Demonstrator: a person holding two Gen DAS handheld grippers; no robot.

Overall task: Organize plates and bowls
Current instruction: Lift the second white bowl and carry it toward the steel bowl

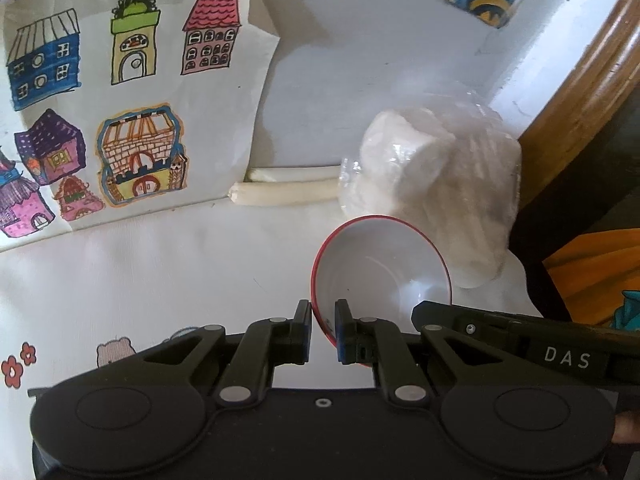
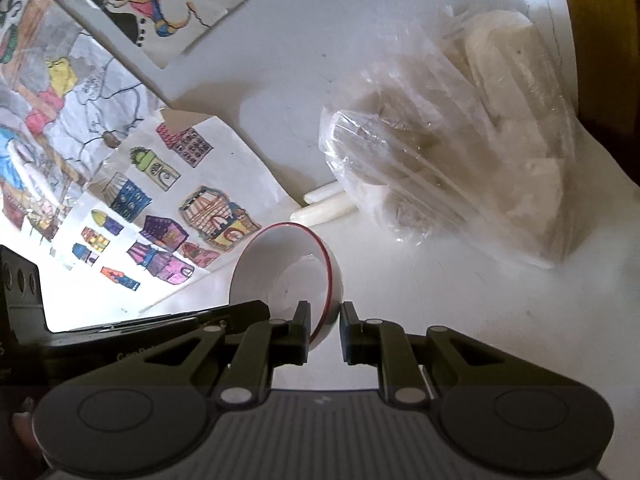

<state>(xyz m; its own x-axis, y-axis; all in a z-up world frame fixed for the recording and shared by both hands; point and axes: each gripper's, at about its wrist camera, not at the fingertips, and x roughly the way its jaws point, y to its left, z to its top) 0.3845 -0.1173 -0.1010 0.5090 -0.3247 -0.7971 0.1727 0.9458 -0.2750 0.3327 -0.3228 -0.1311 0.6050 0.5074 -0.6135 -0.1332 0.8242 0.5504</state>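
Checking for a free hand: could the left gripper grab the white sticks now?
Probably not: the left gripper is shut on the bowl rim, so its jaws are occupied, though the white sticks lie exposed.

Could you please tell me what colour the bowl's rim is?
Red, on a white bowl; clearest in the left wrist view.

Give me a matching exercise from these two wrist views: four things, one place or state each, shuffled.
Things:
1. bowl
2. plastic bag
3. drawing of houses
4. two white sticks

Places or states:
A. flat on the white table, on the left in the left wrist view
B. lying side by side, ends against the bag
C. rim pinched by both the left gripper and the right gripper
D. clear, stuffed with pale contents, beyond the bowl

Pairs: 1-C, 2-D, 3-A, 4-B
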